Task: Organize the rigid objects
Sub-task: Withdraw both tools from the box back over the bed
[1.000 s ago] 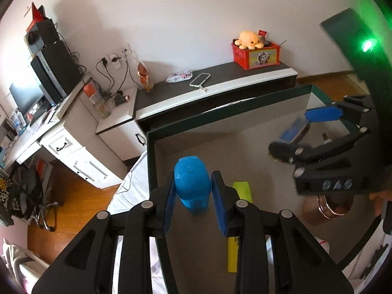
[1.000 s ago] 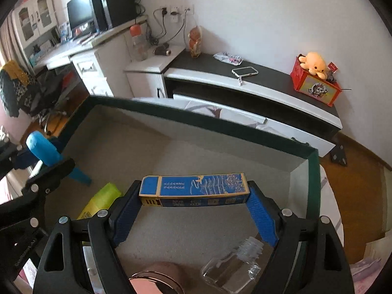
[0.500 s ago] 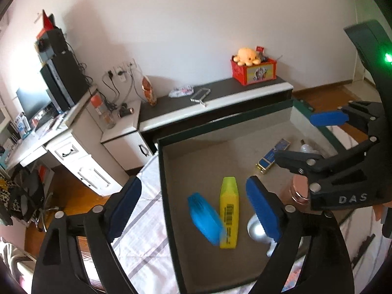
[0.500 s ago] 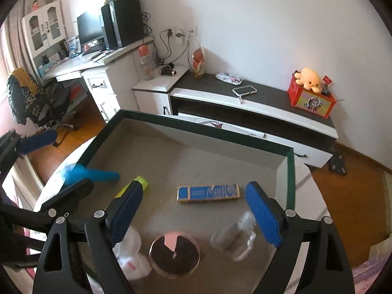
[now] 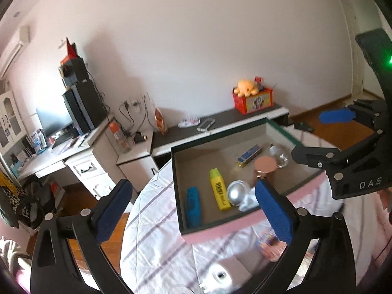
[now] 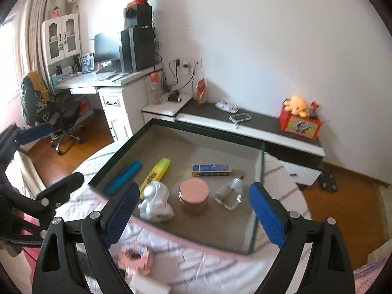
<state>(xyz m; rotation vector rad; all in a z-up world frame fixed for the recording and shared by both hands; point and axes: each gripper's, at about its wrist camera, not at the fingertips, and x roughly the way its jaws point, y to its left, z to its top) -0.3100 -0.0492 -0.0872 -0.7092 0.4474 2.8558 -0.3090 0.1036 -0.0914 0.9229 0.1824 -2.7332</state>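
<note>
A shallow dark-rimmed box (image 5: 175, 176) (image 6: 115, 156) sits on the bed. In it lie a blue marker (image 5: 194, 207) (image 6: 125, 177), a yellow highlighter (image 5: 219, 189) (image 6: 155, 172), a silver figurine (image 5: 237, 192) (image 6: 155, 202), a pink-lidded jar (image 5: 265, 169) (image 6: 194, 196), a blue carton (image 5: 250, 156) (image 6: 212, 170) and a clear glass bottle (image 5: 278, 155) (image 6: 230, 192). My left gripper (image 5: 193, 213) is open and empty, held back above the box's near left corner. My right gripper (image 6: 193, 216) is open and empty, above the box's near edge.
The bed has a white striped sheet (image 5: 156, 232). A pink patterned packet (image 6: 134, 257) (image 5: 270, 245) and a white plug (image 5: 220, 275) lie on it in front of the box. A low cabinet (image 6: 257, 125) and a desk (image 6: 110, 83) stand behind.
My left gripper let go of the blue marker and my right let go of the blue carton; both now lie in the box. Both grippers opened and pulled back and up.
</note>
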